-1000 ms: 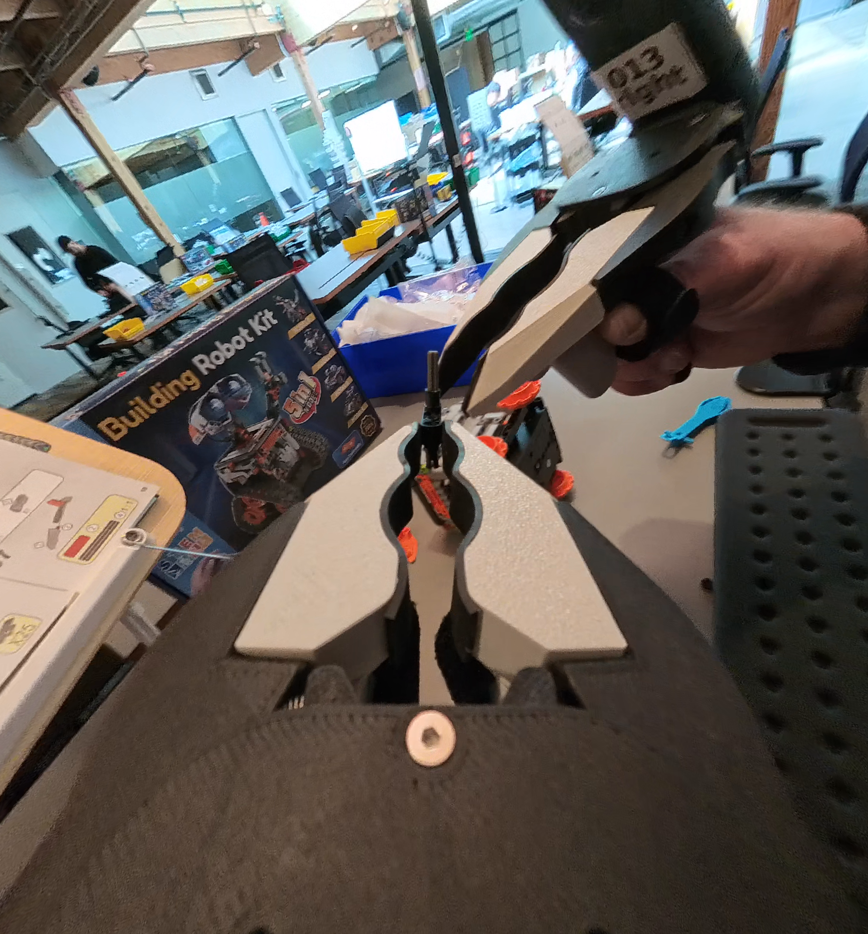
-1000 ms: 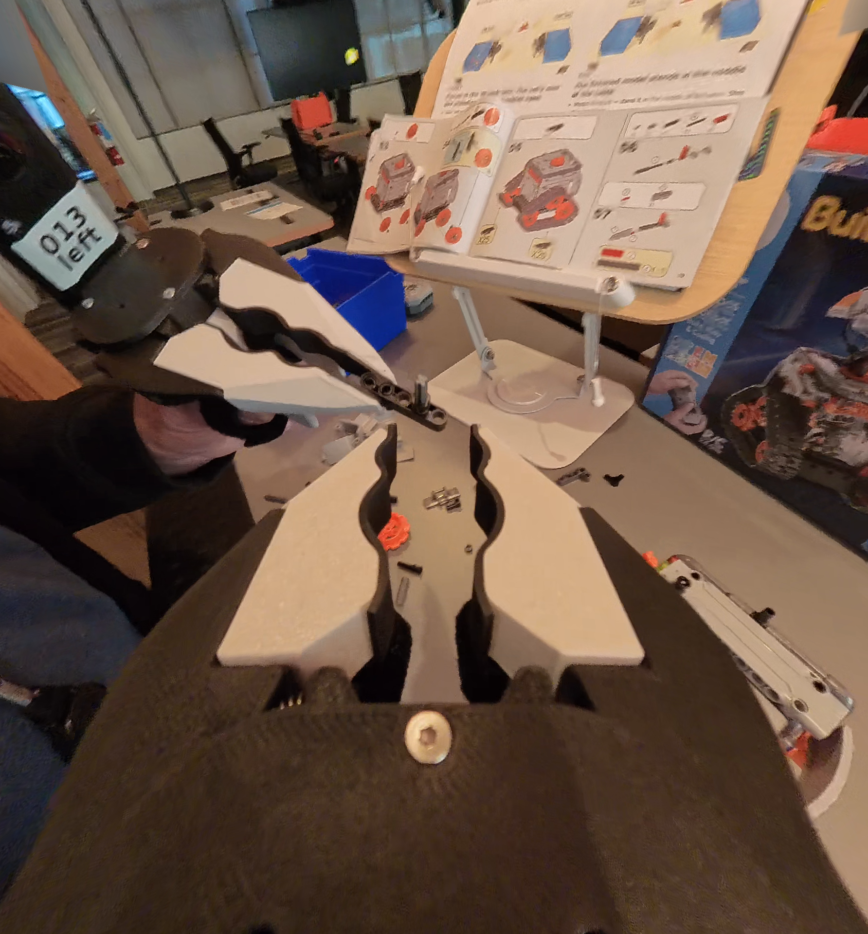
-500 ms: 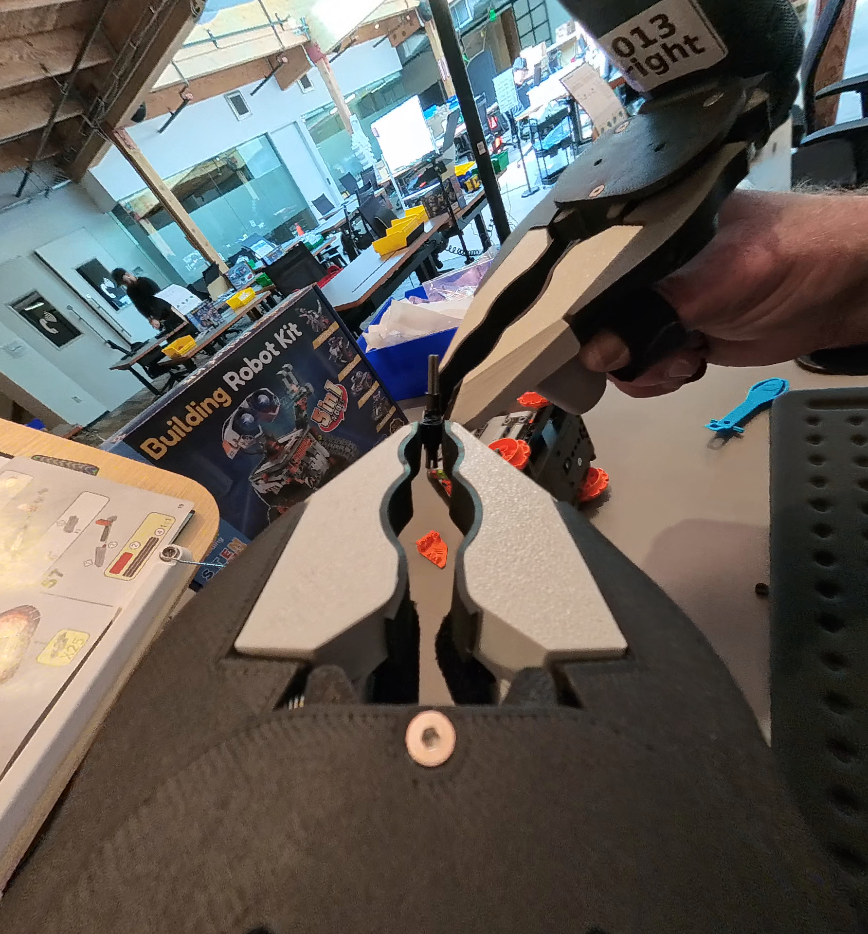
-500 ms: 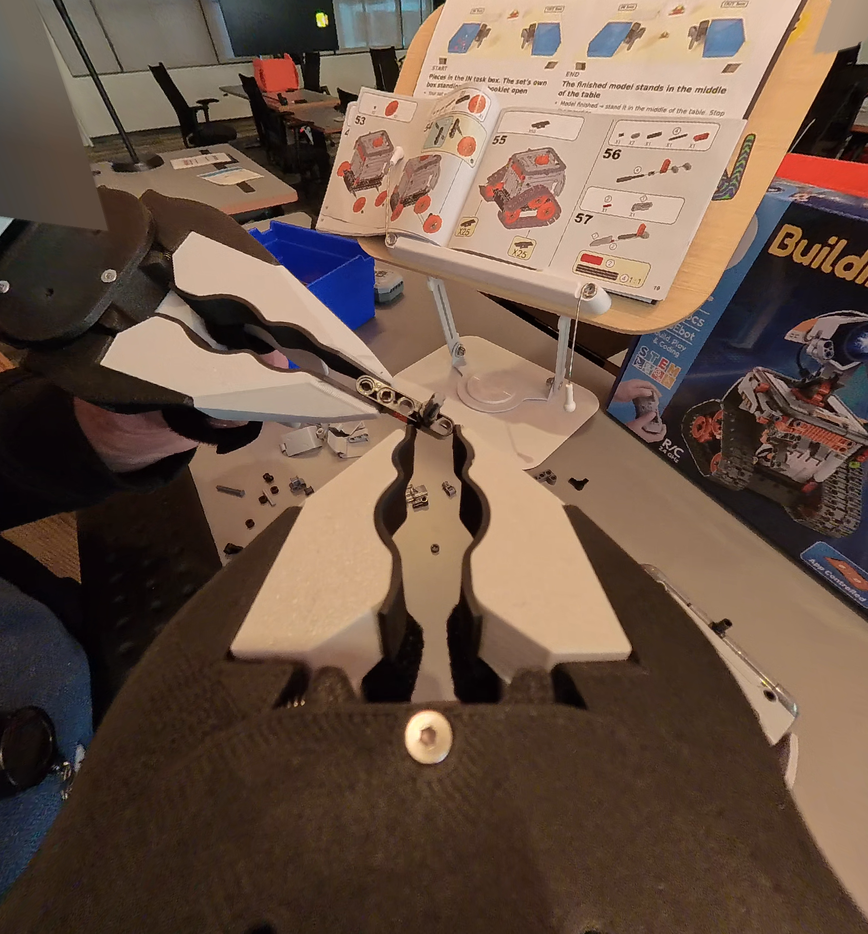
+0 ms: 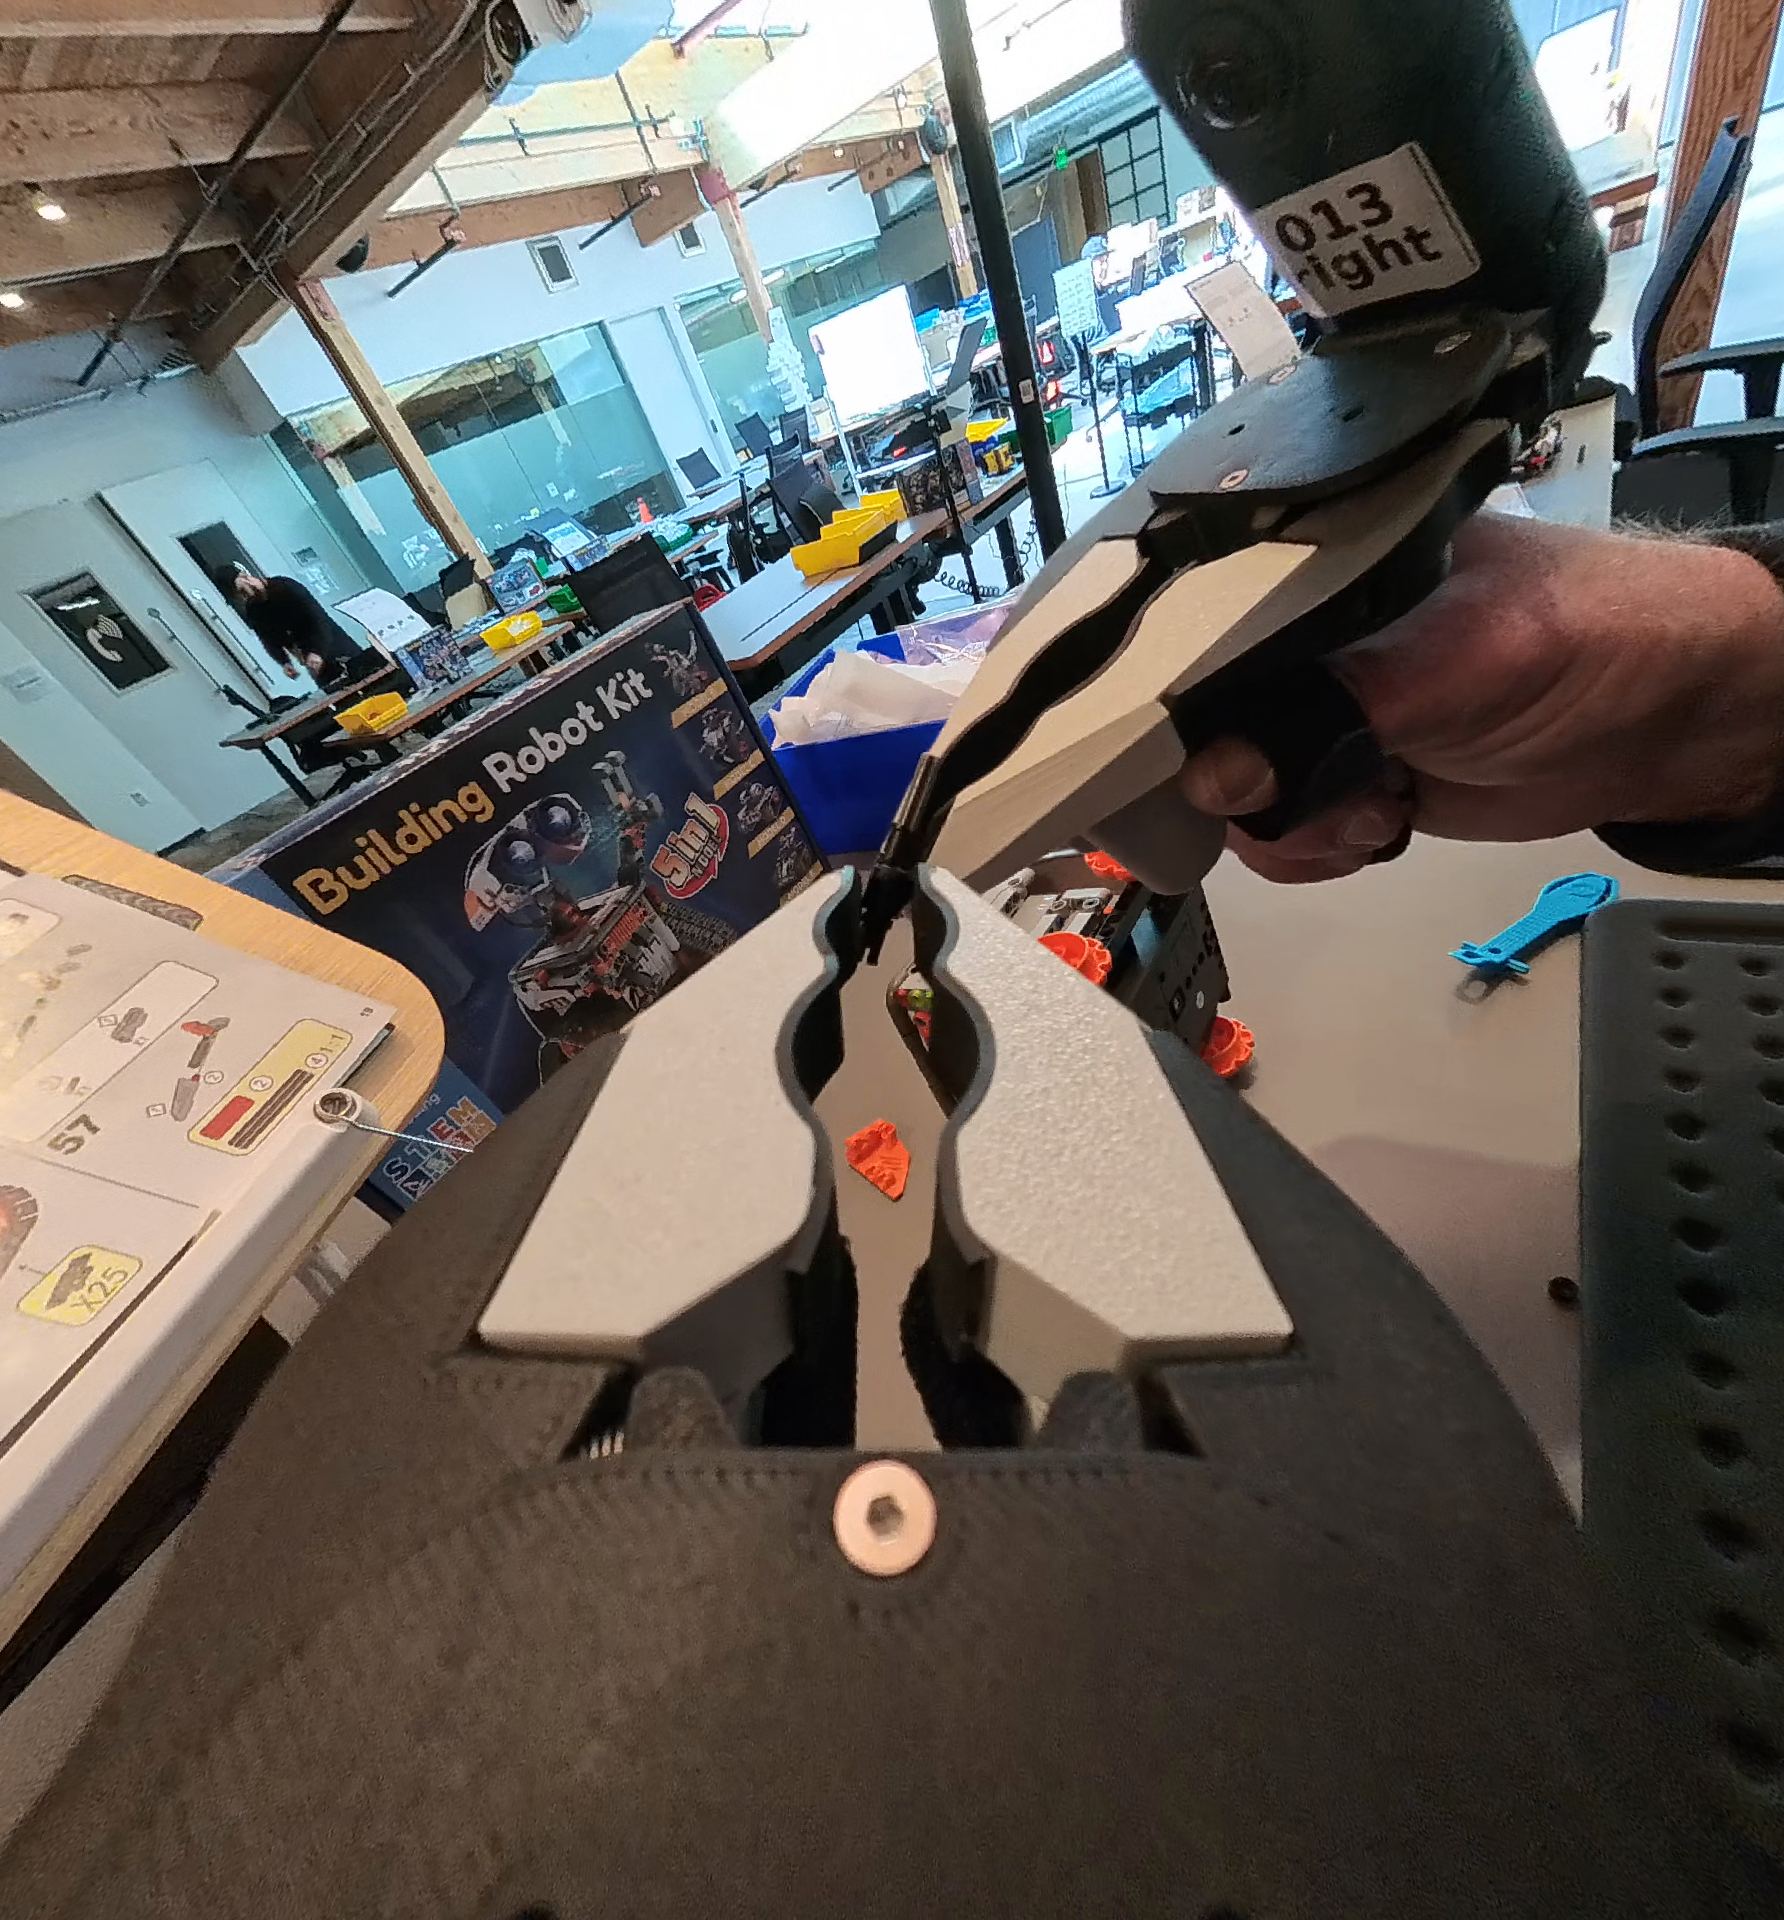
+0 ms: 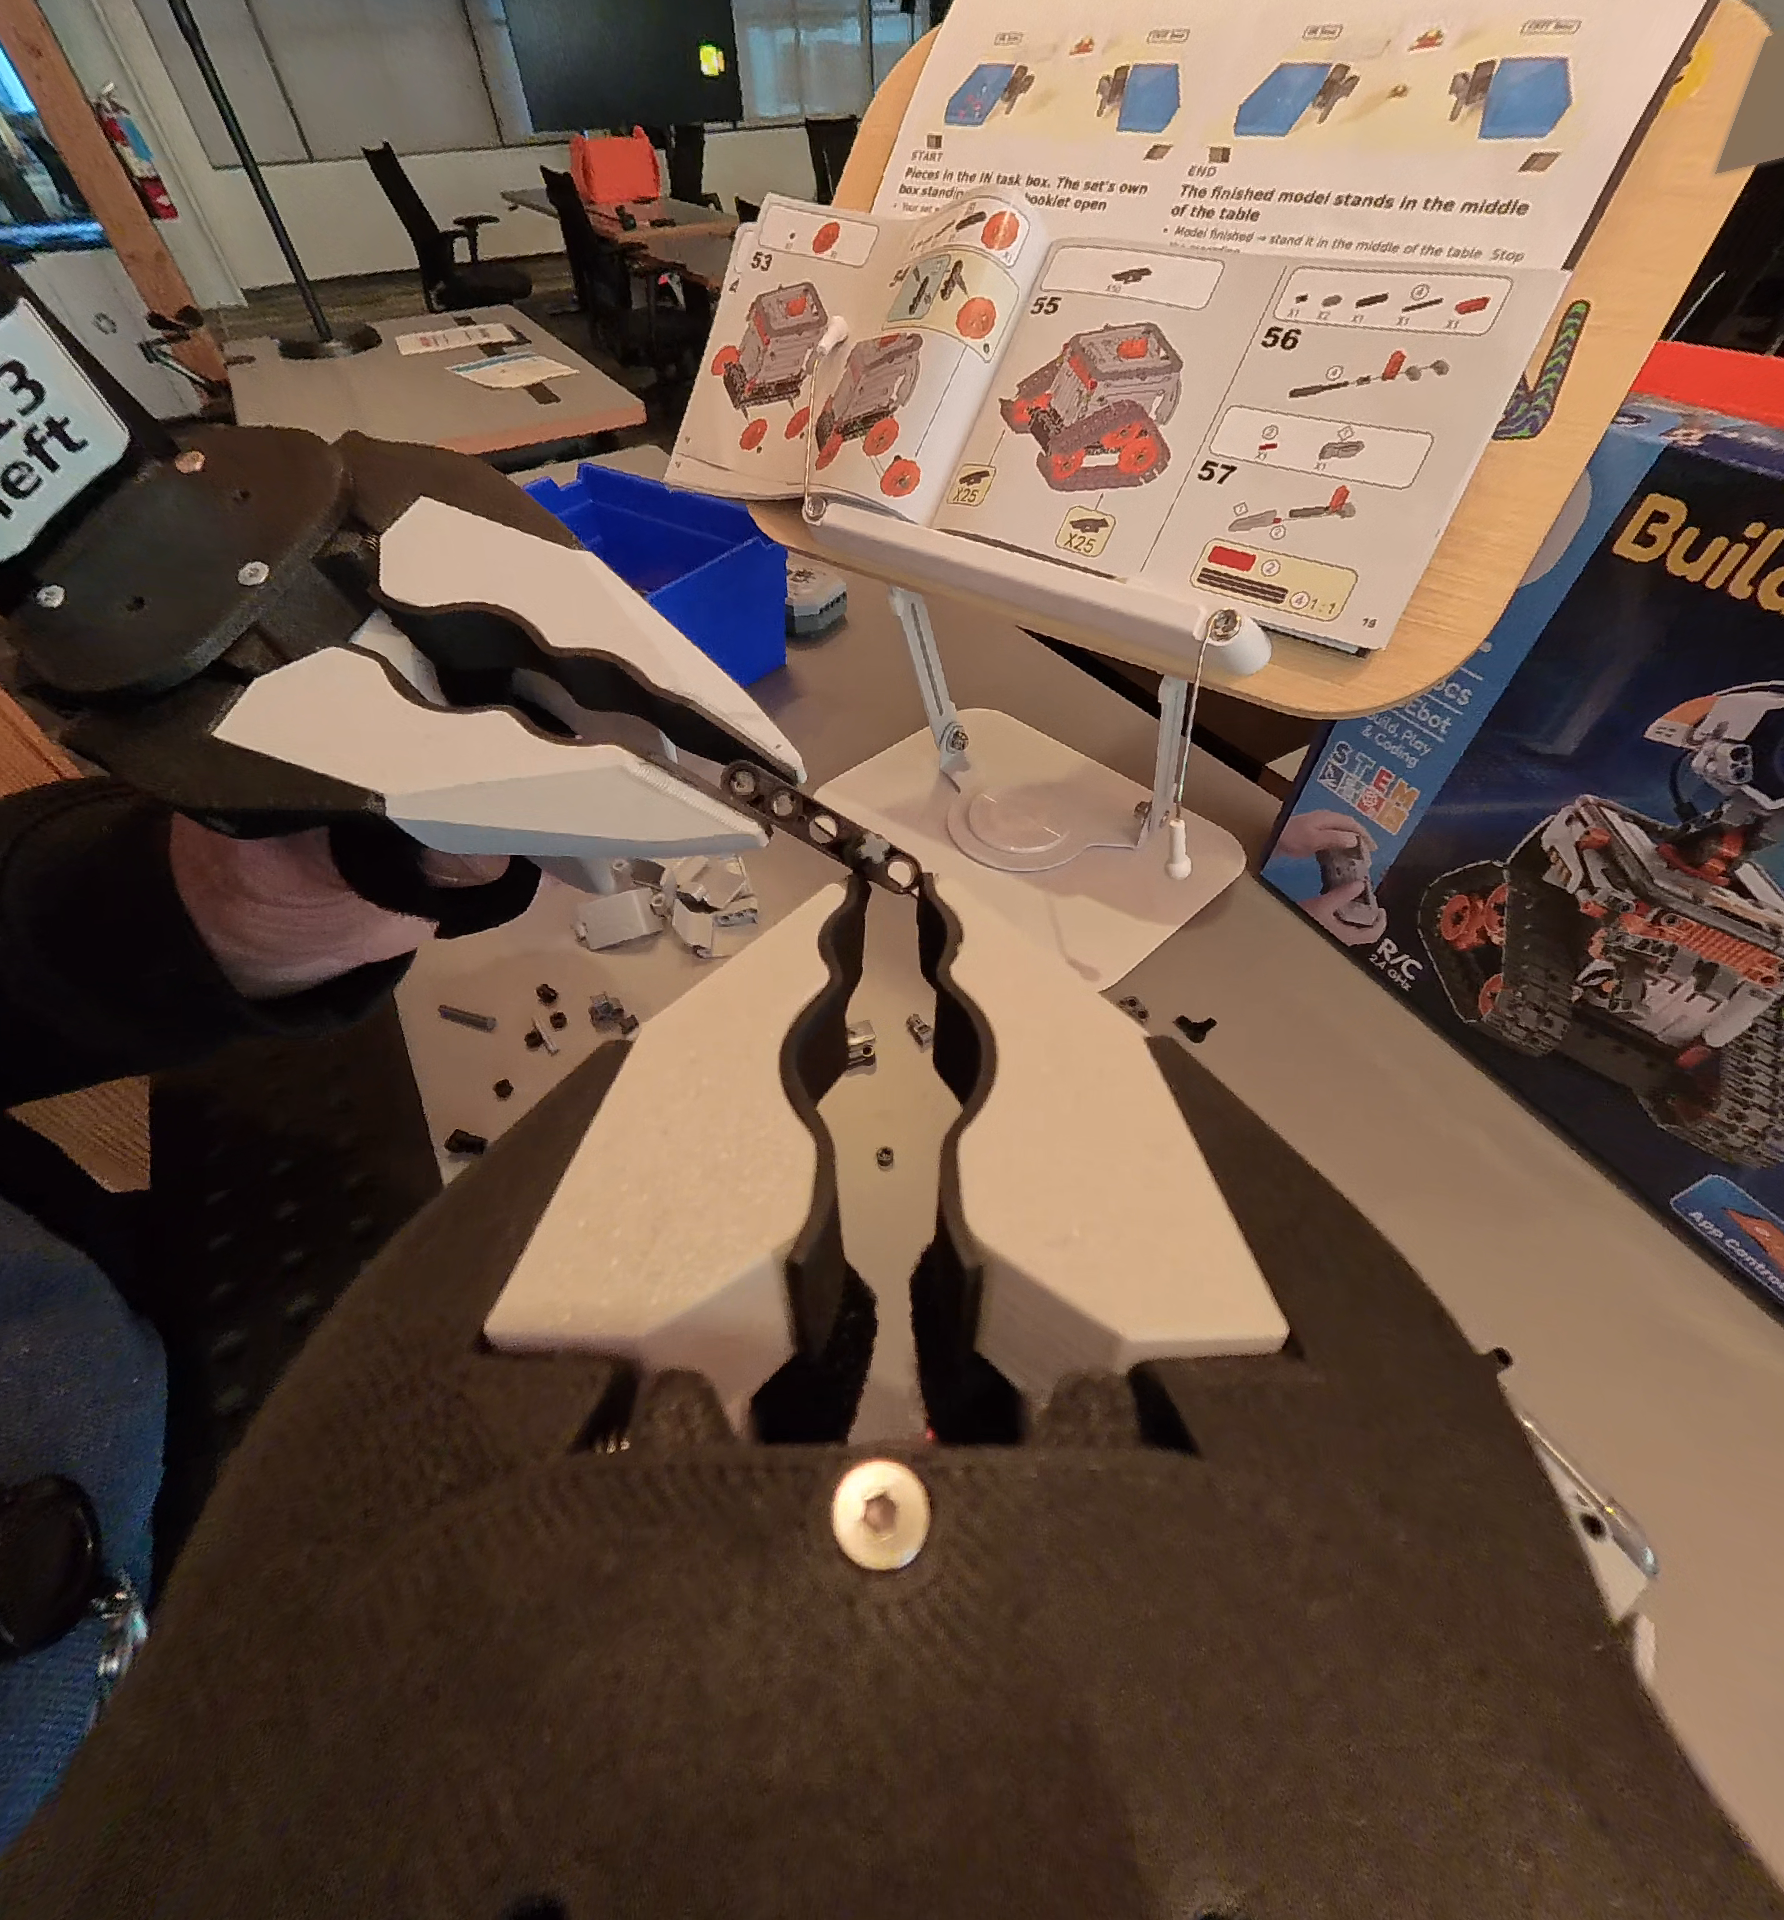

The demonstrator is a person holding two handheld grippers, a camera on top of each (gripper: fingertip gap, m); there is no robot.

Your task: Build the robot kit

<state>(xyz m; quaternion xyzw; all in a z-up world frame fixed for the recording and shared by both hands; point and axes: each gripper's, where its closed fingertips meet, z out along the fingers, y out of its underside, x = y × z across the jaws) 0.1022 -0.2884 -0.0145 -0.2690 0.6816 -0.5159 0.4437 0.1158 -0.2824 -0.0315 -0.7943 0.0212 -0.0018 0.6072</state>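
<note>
A black perforated beam (image 6: pixel 815 826) is sticking out from the left gripper (image 6: pixel 779 800), whose fingers are clamped on it; its far end is lying between the tips of the right gripper (image 6: pixel 886 894), which are closing on it. An orange piece (image 5: pixel 880 1158) is lying on the grey table (image 5: pixel 1407 1101) beneath.

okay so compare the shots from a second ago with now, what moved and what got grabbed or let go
The right gripper closed in until its tips meet the free end of the black holed plastic beam, where a short dark peg stood upright earlier; whether it grips is unclear. The left gripper stays shut on the beam. The instruction booklet and small parts on the grey table are unchanged.
</note>
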